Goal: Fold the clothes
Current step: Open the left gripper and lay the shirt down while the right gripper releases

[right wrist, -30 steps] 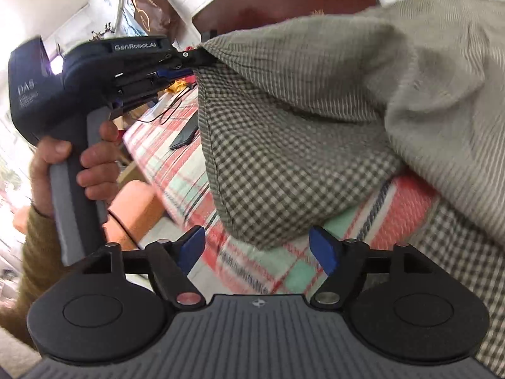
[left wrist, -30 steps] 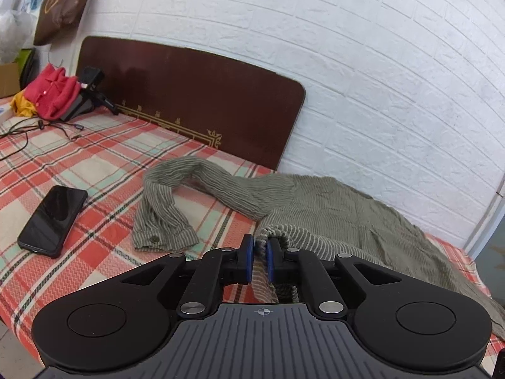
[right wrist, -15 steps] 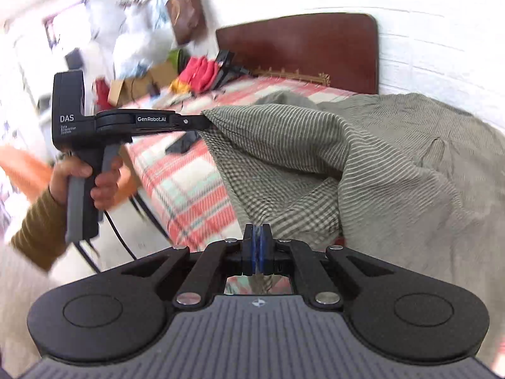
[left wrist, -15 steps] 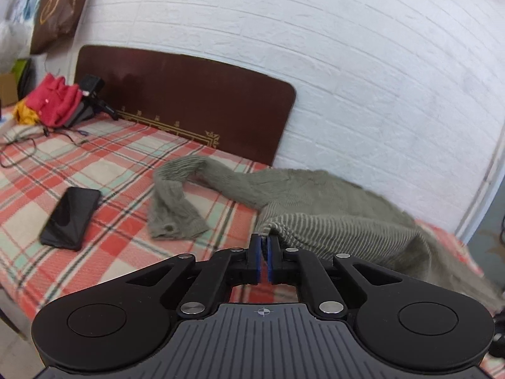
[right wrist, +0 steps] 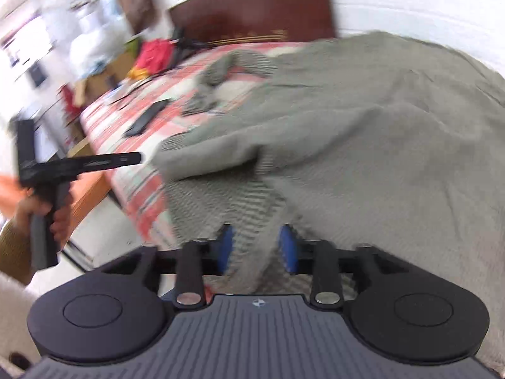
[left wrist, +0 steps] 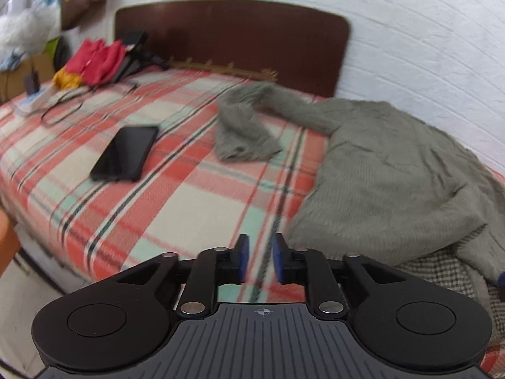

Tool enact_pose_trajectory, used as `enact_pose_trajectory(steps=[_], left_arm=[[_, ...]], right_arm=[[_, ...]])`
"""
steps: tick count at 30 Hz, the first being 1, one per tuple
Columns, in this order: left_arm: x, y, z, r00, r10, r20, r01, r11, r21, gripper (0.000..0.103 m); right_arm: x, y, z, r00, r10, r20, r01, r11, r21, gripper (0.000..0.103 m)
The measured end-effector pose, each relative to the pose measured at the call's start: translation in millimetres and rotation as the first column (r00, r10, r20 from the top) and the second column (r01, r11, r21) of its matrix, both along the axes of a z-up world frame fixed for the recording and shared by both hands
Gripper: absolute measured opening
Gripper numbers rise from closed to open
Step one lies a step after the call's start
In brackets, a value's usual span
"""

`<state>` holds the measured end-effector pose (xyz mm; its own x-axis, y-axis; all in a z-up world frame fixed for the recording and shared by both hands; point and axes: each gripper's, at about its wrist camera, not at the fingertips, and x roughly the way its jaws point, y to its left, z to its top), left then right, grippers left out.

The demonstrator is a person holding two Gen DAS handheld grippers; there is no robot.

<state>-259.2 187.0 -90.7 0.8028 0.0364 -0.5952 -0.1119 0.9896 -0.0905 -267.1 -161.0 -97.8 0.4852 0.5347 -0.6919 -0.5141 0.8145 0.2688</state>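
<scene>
A grey-green checked shirt (left wrist: 394,173) lies crumpled on the right side of the plaid bed blanket (left wrist: 157,205), one sleeve (left wrist: 246,132) stretched toward the headboard. My left gripper (left wrist: 258,255) hovers over bare blanket just left of the shirt's edge; its jaws are opening with nothing between them. In the right wrist view the shirt (right wrist: 378,126) fills the frame. My right gripper (right wrist: 256,249) is low over its near edge, jaws opening, with a loose fold of cloth between the pads but not pinched. The left gripper (right wrist: 139,157) shows there too, clear of the cloth.
A black phone (left wrist: 126,153) lies on the blanket left of the sleeve. Red and yellow clothes (left wrist: 94,60), a black stand and cables (left wrist: 60,110) sit near the dark headboard (left wrist: 236,41). The white brick wall runs behind. A hand (right wrist: 47,218) holds the left gripper beyond the bed's edge.
Both grippers were shut on the shirt's hem half a second ago and have now let go. The shirt has dropped onto the bed. The left gripper has drawn away to the left and down.
</scene>
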Motion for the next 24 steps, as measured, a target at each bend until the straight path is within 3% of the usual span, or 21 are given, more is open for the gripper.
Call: enact_pose_trajectory(steps=[2, 7, 10, 12, 14, 15, 16, 17, 20, 24], left_arm=[[2.7, -17.5, 7.2, 0.997, -0.066, 0.043, 0.063, 0.995, 0.071, 0.052], [10.7, -59.3, 5.6, 0.97, -0.24, 0.042, 0.224, 0.946, 0.236, 0.055], [10.8, -67.7, 5.7, 0.958, -0.285, 0.016, 0.273, 0.931, 0.243, 0.056], [6.8, -69.0, 8.3, 0.95, -0.312, 0.009, 0.303, 0.927, 0.222, 0.059], [3.5, -71.8, 8.5, 0.94, -0.341, 0.002, 0.332, 0.917, 0.224, 0.063], [2.8, -74.0, 7.3, 0.936, -0.352, -0.001, 0.342, 0.909, 0.236, 0.064], [3.6, -77.3, 4.7, 0.934, -0.357, -0.007, 0.346, 0.901, 0.262, 0.065], [6.0, -80.9, 2.2, 0.933, -0.361, -0.014, 0.349, 0.893, 0.284, 0.065], [18.1, -89.3, -4.8, 0.924, -0.382, -0.027, 0.371, 0.875, 0.31, 0.065], [39.6, -99.5, -8.2, 0.914, -0.404, -0.013, 0.389, 0.87, 0.303, 0.065]], right_arm=[[6.4, -2.6, -5.2, 0.999, -0.038, 0.015, 0.038, 0.999, -0.029, 0.045], [18.7, 1.1, -9.5, 0.995, -0.002, 0.099, 0.013, 0.994, -0.109, 0.055], [30.7, 15.2, -9.1, 0.99, 0.054, 0.13, -0.04, 0.993, -0.11, 0.057], [40.7, 27.4, -12.7, 0.983, 0.101, 0.153, -0.083, 0.989, -0.119, 0.066], [48.9, 39.4, -16.0, 0.973, 0.139, 0.185, -0.11, 0.981, -0.162, 0.067], [55.8, 43.0, -18.0, 0.97, 0.149, 0.191, -0.113, 0.976, -0.185, 0.057], [64.0, 43.9, -18.5, 0.972, 0.145, 0.185, -0.107, 0.973, -0.205, 0.041], [72.2, 43.2, -16.8, 0.974, 0.133, 0.182, -0.093, 0.973, -0.213, 0.004], [91.4, 29.8, 4.4, 0.971, 0.042, 0.237, 0.004, 0.982, -0.191, 0.003], [101.4, 9.1, 38.2, 0.931, -0.06, 0.359, 0.123, 0.98, -0.155, 0.003]])
